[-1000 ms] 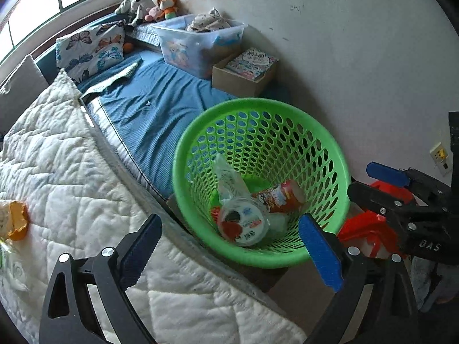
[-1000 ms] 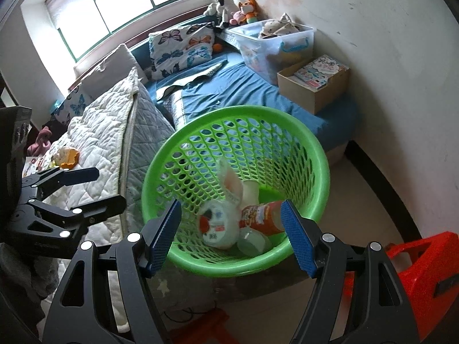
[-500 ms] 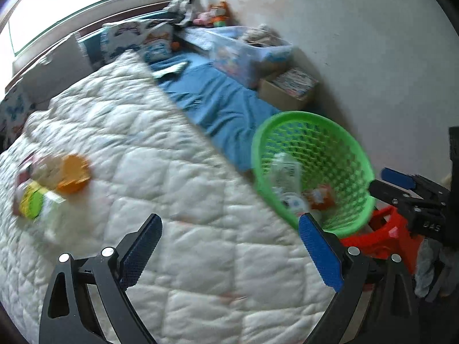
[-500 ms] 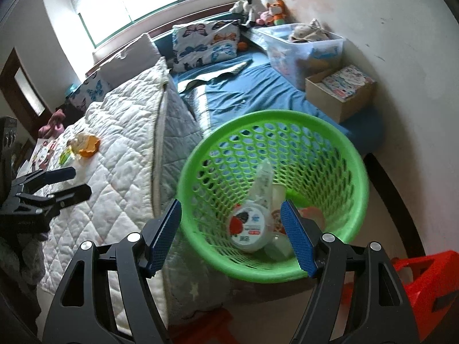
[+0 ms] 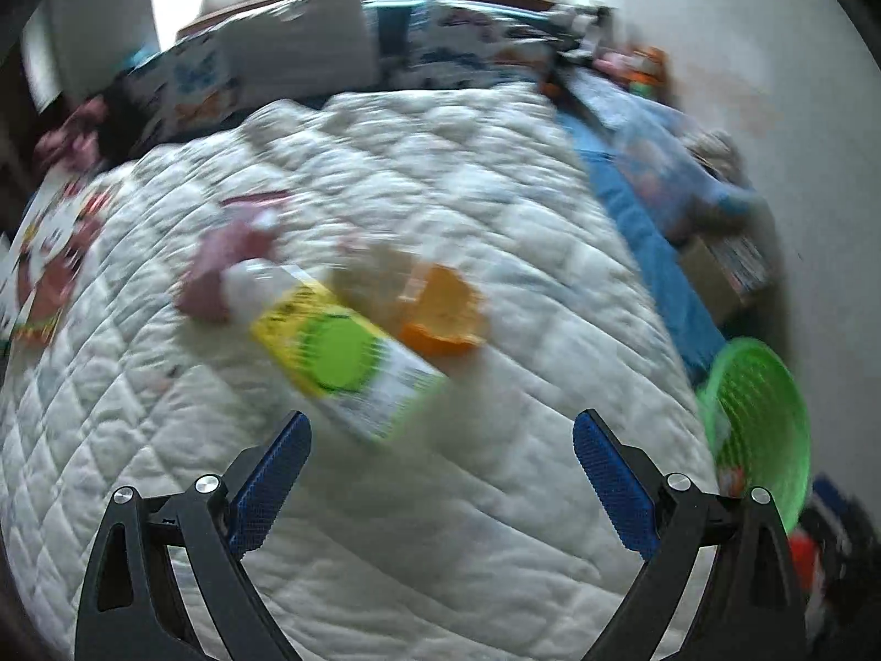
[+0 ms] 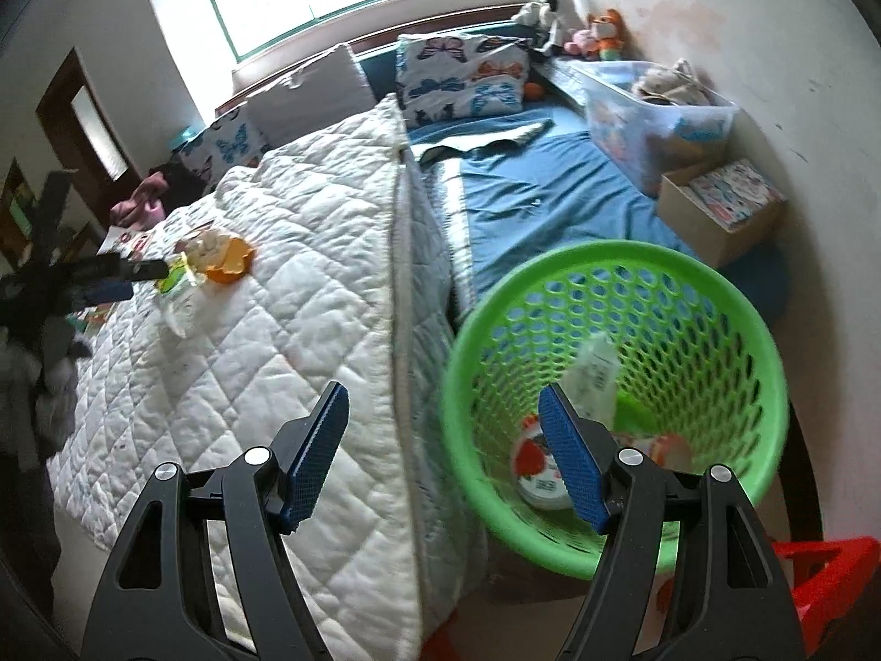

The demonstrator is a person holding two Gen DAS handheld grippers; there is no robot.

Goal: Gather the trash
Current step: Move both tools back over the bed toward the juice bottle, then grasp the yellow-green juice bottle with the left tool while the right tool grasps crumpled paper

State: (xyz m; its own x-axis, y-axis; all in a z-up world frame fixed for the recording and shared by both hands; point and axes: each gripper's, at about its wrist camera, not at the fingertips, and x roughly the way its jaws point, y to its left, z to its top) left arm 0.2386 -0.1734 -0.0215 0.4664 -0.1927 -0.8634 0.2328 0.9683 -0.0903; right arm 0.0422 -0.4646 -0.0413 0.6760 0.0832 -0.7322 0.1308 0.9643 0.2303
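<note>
My left gripper (image 5: 440,443) is open and empty over the white quilt (image 5: 495,523). Just ahead of it lies a blurred bottle with a yellow and green label (image 5: 341,355), with an orange piece of trash (image 5: 443,311) and a pink scrap (image 5: 220,267) beside it. My right gripper (image 6: 443,421) is open and empty, above the quilt's edge and the rim of the green basket (image 6: 710,297). The basket holds a round white container (image 6: 537,476), a clear wrapper (image 6: 597,372) and other trash. The left gripper (image 6: 118,278) shows in the right wrist view next to the bottle.
The basket (image 5: 771,385) stands on the floor beside the bed. A blue mattress (image 6: 539,187) carries a clear storage bin (image 6: 655,110), a cardboard box (image 6: 716,209) and butterfly pillows (image 6: 462,74). A red stool (image 6: 820,562) is at the lower right.
My left gripper has swung left from the basket to over the quilt, close to the bottle and orange trash. My right gripper has drifted left, so the basket sits further right.
</note>
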